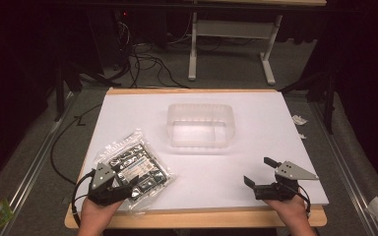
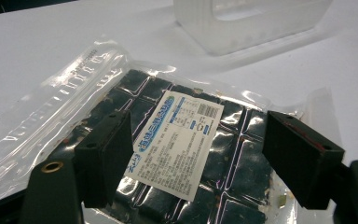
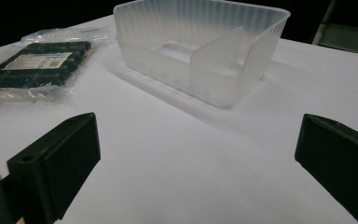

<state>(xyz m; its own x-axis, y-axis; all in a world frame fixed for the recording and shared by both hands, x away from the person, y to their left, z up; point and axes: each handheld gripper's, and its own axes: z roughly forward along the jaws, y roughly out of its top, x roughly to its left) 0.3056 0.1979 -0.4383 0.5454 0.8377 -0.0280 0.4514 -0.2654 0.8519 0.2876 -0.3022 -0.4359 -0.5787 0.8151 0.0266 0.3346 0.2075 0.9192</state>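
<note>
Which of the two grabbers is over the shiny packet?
The left hand-held gripper. Its open jaws hang over the clear packet of dark squares, while the right hand-held gripper sits open above bare white table.

The white table [image 1: 256,147] is brightly lit from overhead while surroundings are lost in darkness; glare is caught on the plastic packet [image 2: 74,88], and soft blur is seen throughout.

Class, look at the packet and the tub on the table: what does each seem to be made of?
Packet: likely thin clear plastic film, glossy and crinkled, with a paper-like label.
Tub: probably frosted, translucent plastic with ribbed walls; the table shows dimly through it.
</note>
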